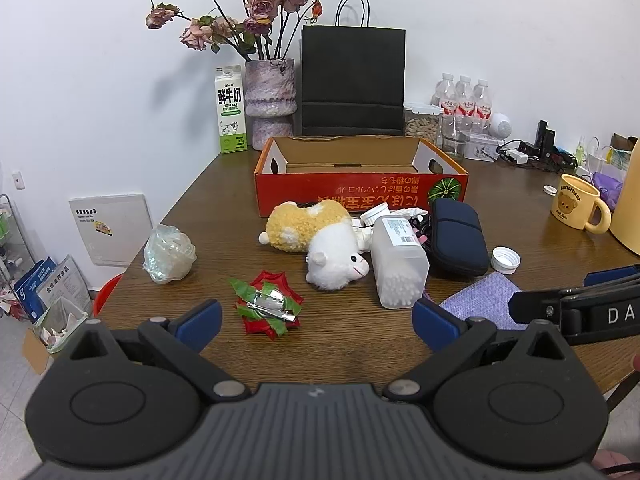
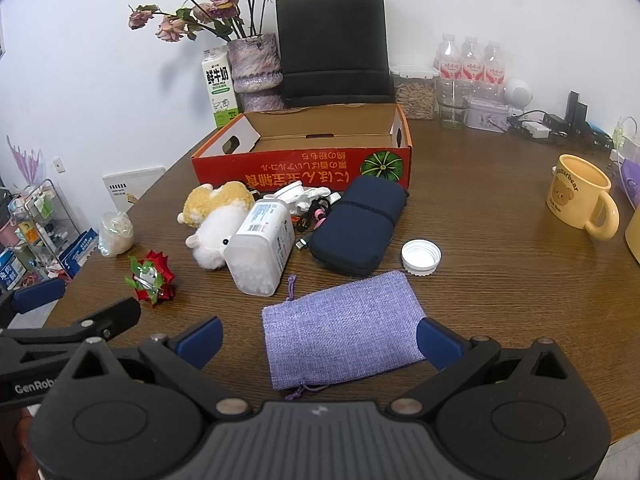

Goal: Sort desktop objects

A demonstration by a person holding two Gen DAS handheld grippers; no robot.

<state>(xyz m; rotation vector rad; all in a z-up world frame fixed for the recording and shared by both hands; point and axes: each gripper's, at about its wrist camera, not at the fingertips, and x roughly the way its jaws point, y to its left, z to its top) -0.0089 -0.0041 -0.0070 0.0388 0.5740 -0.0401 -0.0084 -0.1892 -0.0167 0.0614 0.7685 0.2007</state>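
The right gripper point(image 2: 318, 340) is spread wide over a woven lilac drawstring pouch point(image 2: 342, 330) near the wooden table's point(image 2: 480, 208) front edge. The left gripper point(image 1: 316, 320) is likewise held wide and empty, behind a red-and-green ribbon bow point(image 1: 267, 304). Beyond lie a translucent plastic swab box point(image 2: 260, 248), a fluffy white-and-yellow plush point(image 2: 216, 220), a navy zip case point(image 2: 356, 224), and an open red cardboard box point(image 2: 304, 152).

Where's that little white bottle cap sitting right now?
The white cap lies open side up on the wooden table, just right of the dark blue zip case and behind the purple cloth pouch; the left wrist view shows it too, at right.
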